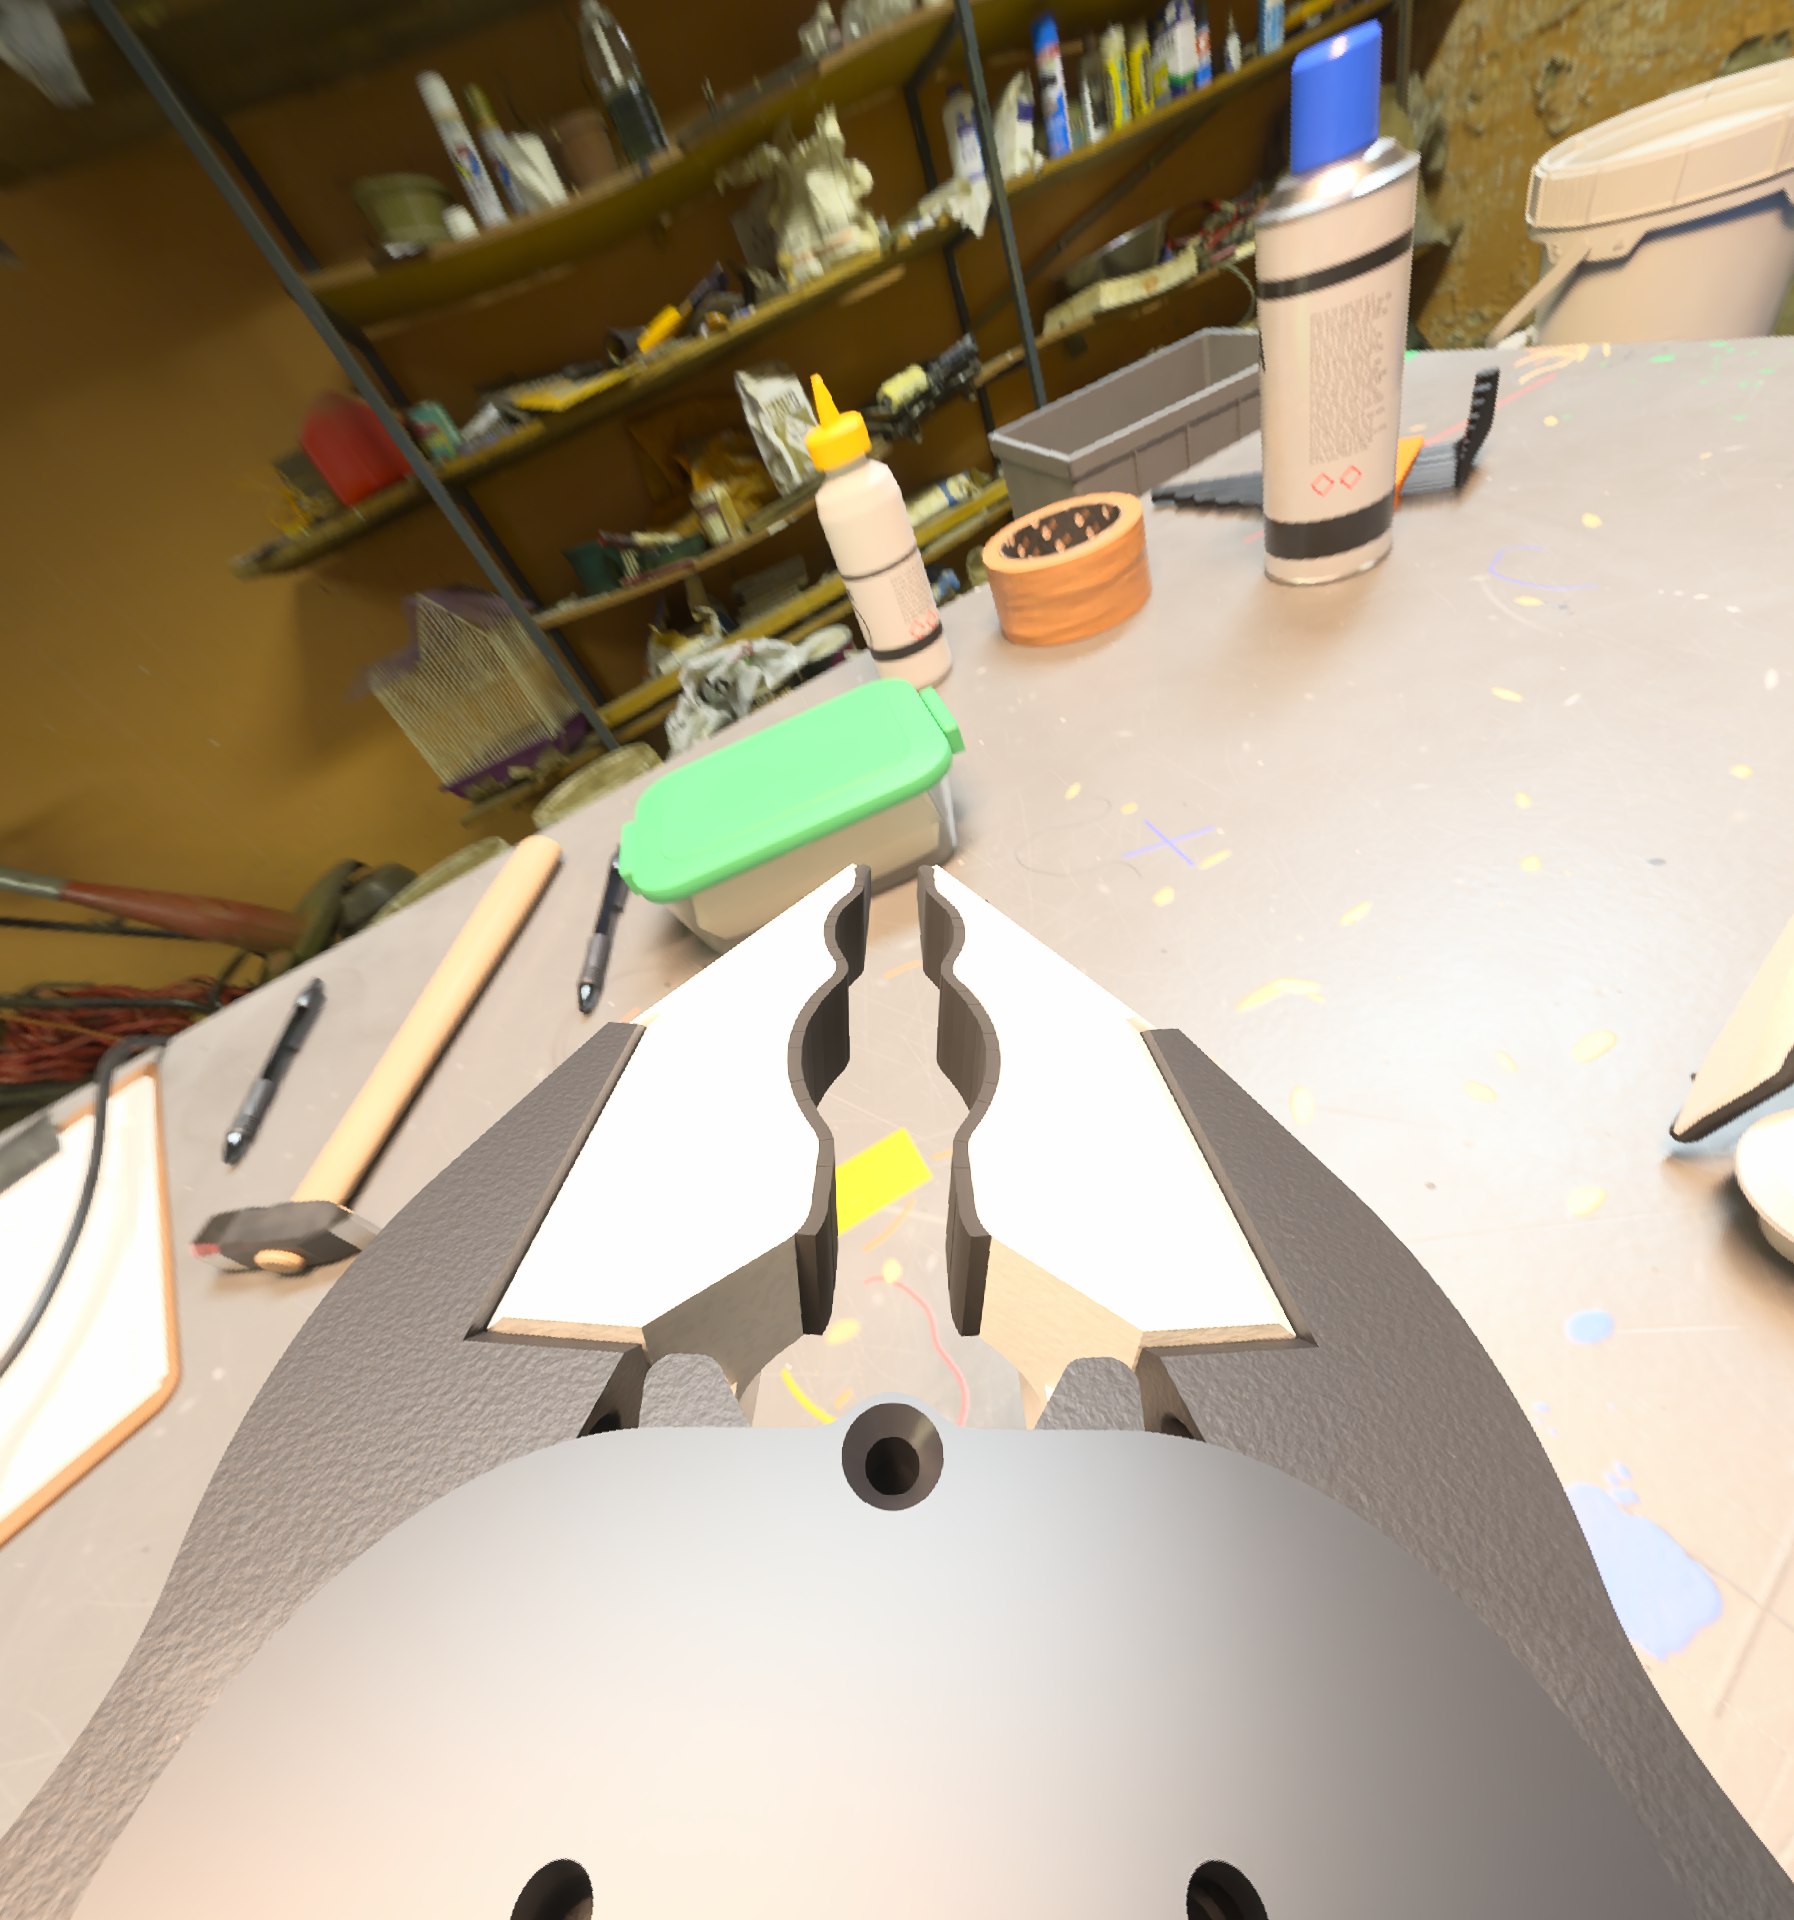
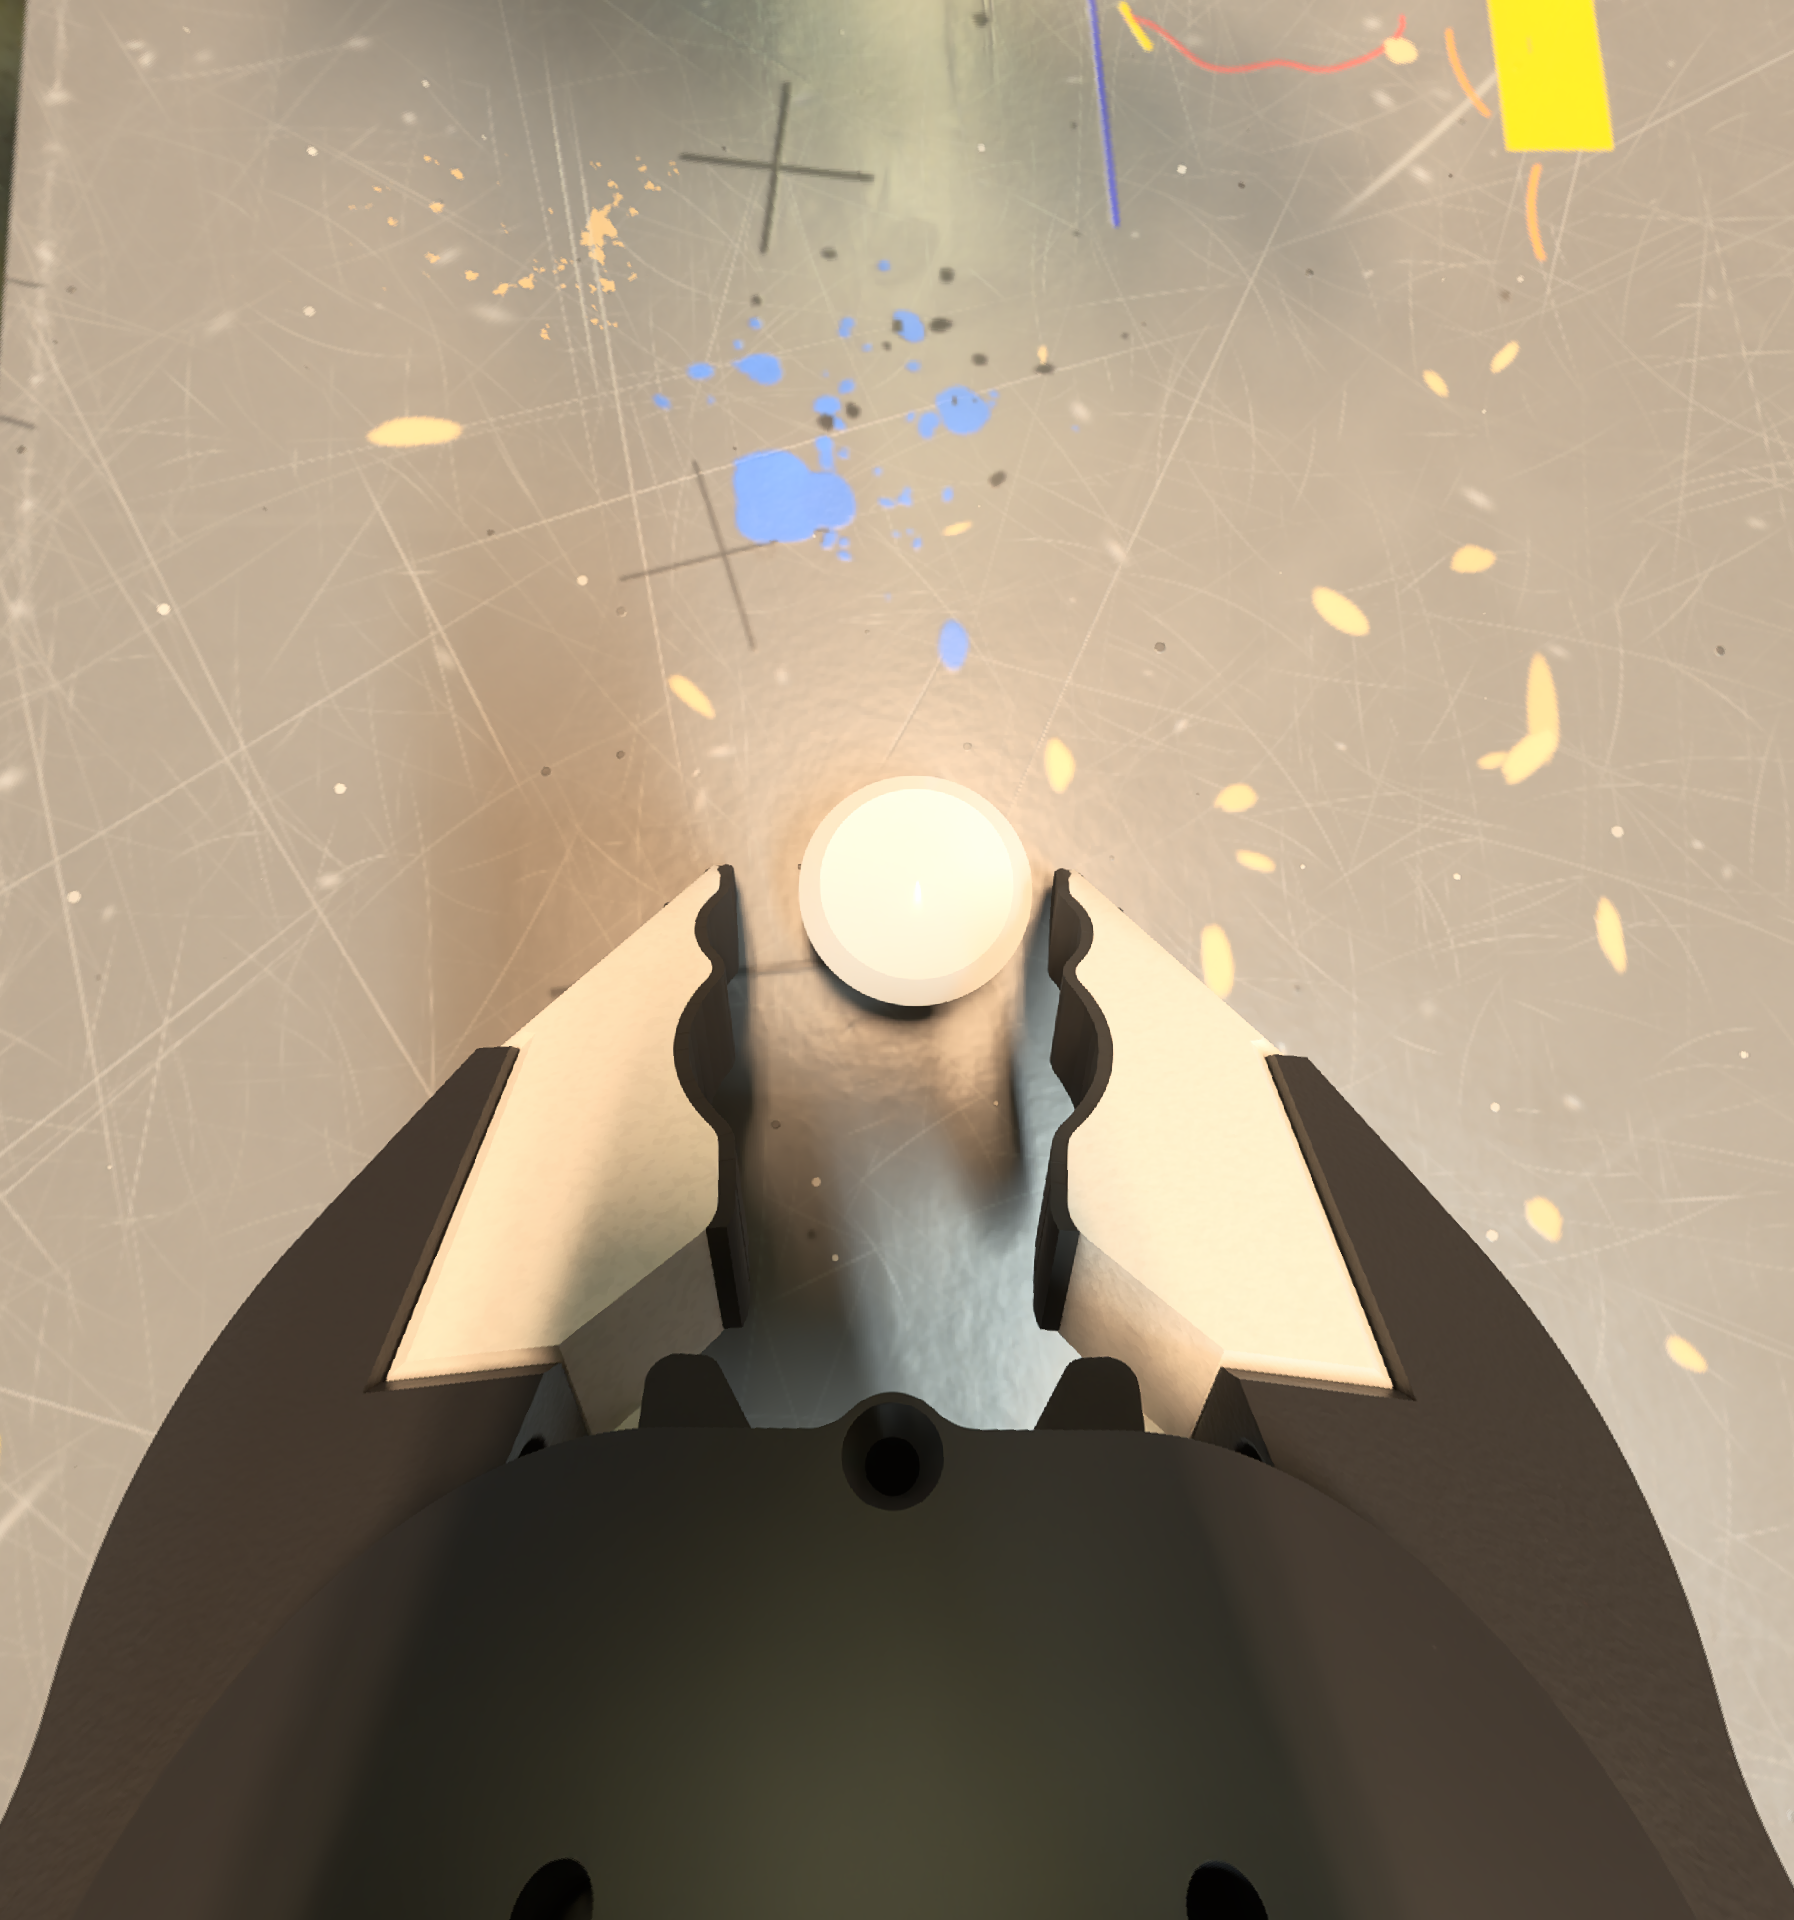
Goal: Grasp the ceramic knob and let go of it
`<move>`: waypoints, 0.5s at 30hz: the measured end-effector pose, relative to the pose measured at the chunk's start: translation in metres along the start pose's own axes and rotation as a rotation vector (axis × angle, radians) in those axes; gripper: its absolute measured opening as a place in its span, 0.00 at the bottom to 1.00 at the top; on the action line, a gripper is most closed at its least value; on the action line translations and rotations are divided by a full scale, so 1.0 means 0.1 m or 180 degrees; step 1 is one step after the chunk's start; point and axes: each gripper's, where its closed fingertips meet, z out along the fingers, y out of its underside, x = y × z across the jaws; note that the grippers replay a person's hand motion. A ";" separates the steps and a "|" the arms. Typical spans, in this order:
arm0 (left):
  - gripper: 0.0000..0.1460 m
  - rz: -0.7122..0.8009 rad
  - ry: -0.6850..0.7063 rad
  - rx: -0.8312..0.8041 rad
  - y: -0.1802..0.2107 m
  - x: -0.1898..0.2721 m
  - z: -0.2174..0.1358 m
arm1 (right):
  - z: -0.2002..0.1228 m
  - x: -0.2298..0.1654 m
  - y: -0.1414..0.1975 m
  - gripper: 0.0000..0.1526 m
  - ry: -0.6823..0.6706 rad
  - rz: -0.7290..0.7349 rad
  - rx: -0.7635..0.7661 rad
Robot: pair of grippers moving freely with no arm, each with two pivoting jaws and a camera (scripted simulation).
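1. Table (image 1: 1392, 935): grey, scratched, paint-spattered. Along its far side stand a green-lidded box (image 1: 794, 800), a white glue bottle (image 1: 877, 540) with a yellow cap, an orange tape roll (image 1: 1069, 571), a tall spray can (image 1: 1334, 353) with a blue cap and a grey tray (image 1: 1121, 431).
2. Left part of the table: a hammer (image 1: 394, 1070) with a wooden handle, two dark pens (image 1: 275, 1070) either side of it, and a clipboard (image 1: 51, 1351) at the edge. A white bucket (image 1: 1693, 197) stands behind the table on the right; cluttered shelves (image 1: 664, 312) fill the background.
3. Knob (image 2: 914, 891): white, round, on bare table, blue paint blotches beyond it. Nothing else close; nothing blocks either side.
4. Right gripper (image 2: 888, 883): pointing down at the table, jaws spread wide. The knob sits between the fingertips, nearer the right finger (image 2: 1069, 1039), a visible gap on the left side. Contact on the right: cannot tell. Not clamped.
5. Left gripper (image 1: 893, 883): jaws nearly together, only a thin slit between them, nothing held. It hangs over the table, aimed toward the green-lidded box, well apart from the knob.
6. The left wrist view's right edge shows part of the right gripper over the knob.
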 end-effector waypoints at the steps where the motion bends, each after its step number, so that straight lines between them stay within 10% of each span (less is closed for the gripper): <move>1: 0.05 0.0041 -0.0042 0.0059 -0.04 -0.02 -0.02 | 0.01 0.01 0.00 0.39 0.0006 0.0002 -0.0012; 15: 0.07 -0.0227 0.0296 -0.0408 0.29 0.04 0.14 | -0.07 0.13 0.10 0.28 -0.0050 0.0118 0.0039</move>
